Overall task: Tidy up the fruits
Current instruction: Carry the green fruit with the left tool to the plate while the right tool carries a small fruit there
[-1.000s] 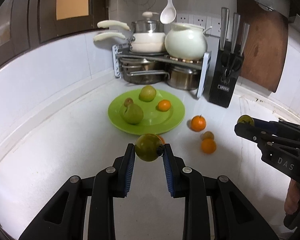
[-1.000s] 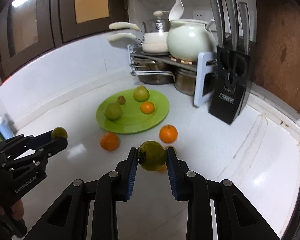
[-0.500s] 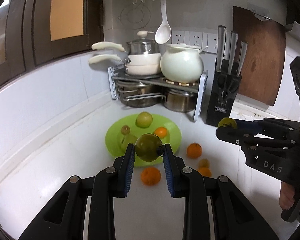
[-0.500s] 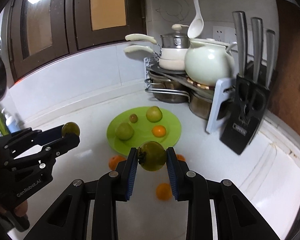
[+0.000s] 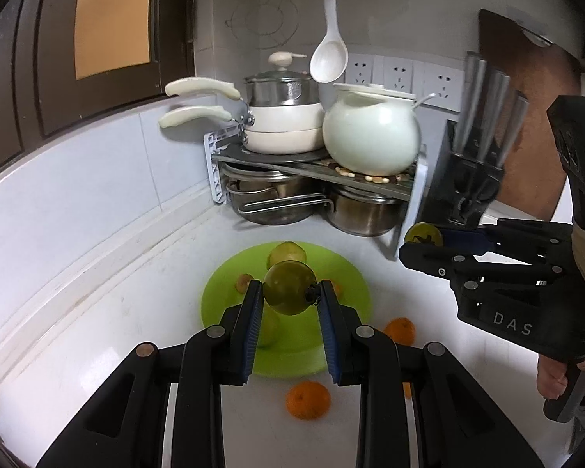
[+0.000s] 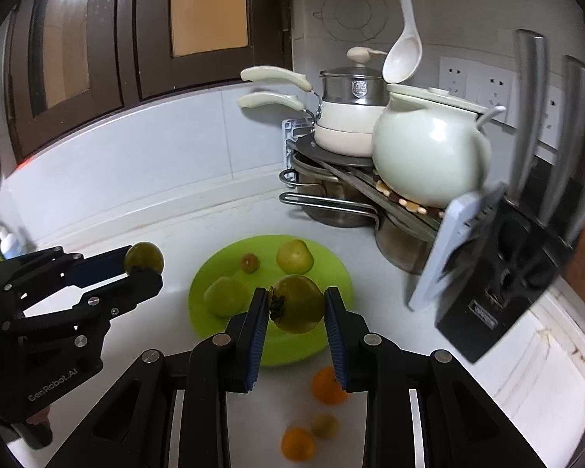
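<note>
Left gripper (image 5: 290,294): raised above the white counter (image 5: 97,312), angled downward, jaws clamped on one round green fruit (image 5: 288,286). Right gripper (image 6: 296,308): alongside, likewise tilted down, clamped on a second green fruit with a dark stem (image 6: 298,304). Both fruits are held in the air over the near edge of the green plate (image 6: 331,273). On plate: three greenish fruits visible from the right wrist. On counter: two oranges (image 6: 327,384) and one small dull fruit.
</note>
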The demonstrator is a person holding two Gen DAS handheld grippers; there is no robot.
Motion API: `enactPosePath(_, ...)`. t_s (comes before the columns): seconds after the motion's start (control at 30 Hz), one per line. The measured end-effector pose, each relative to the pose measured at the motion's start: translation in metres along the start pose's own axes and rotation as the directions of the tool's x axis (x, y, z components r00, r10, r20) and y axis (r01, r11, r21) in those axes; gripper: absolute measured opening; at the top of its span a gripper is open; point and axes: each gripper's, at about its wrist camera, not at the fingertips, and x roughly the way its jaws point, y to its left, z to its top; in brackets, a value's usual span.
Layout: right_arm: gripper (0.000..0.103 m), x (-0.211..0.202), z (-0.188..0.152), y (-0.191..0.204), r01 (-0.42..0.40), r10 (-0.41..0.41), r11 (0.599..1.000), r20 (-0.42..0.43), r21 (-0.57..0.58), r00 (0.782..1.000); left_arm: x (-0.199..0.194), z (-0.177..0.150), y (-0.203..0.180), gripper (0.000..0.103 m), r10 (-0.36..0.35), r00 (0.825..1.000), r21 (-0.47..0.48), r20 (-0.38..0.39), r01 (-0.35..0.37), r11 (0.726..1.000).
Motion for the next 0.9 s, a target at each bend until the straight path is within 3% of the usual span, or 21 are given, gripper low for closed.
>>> enactPosePath(0.33,0.03,0.06,0.027,0.0,-0.026,0.025,1.0,-0.065,-0.012,0.998,0.054,0.021,0.024,0.029,-0.018,0.997,-0.012,-0.077,0.018,1.0)
enactPosePath(0.9,0.03,0.138,0.028,-0.001,-0.041,0.043,0.999,-0.247,0.012,0.968,0.142,0.017,0.043,0.029,-0.057,0.962,-0.031,-0.268,0.05,0.998)
